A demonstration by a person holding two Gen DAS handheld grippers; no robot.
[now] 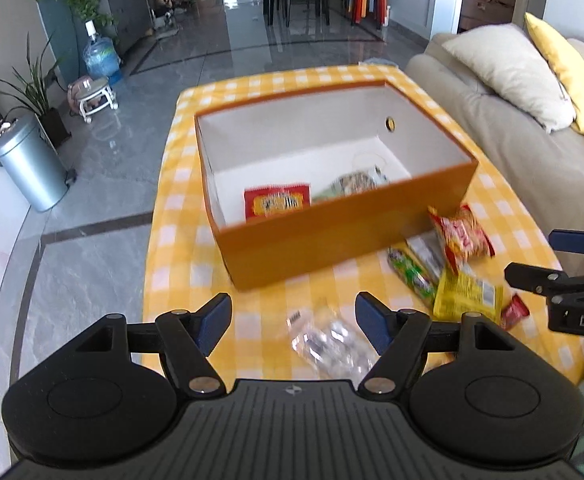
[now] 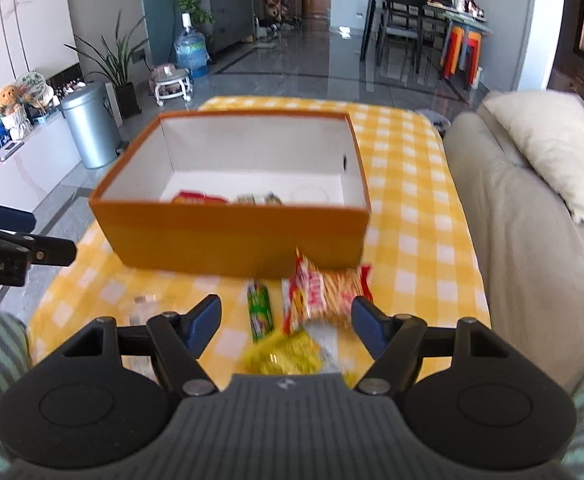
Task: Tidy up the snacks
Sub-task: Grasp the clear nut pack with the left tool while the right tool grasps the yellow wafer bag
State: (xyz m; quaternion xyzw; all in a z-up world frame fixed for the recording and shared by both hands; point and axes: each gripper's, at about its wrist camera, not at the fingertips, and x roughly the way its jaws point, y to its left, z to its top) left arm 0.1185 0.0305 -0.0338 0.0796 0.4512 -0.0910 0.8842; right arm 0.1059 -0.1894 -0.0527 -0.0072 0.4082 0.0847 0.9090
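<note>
An orange box [image 1: 331,236] [image 2: 232,236] with a white inside stands on the yellow checked table [image 1: 252,312]. A red packet [image 1: 276,202] and a clear-wrapped snack [image 1: 355,182] lie in it. My left gripper [image 1: 293,312] is open over a clear packet [image 1: 327,340] lying on the cloth, and it holds nothing. My right gripper [image 2: 284,314] is open and empty above a red bag of sticks [image 2: 323,292], a green bar [image 2: 260,312] and a yellow packet [image 2: 288,356]. The left wrist view also shows a small red packet [image 1: 513,312] and the right gripper [image 1: 531,256].
A beige sofa [image 2: 531,240] with cushions runs along the table's right side. Left of the table, on the floor, stand a grey bin [image 1: 32,164], a water jug [image 1: 102,56] and a plant. The left gripper [image 2: 54,236] shows at the left edge. Striped sleeves flank the right wrist view.
</note>
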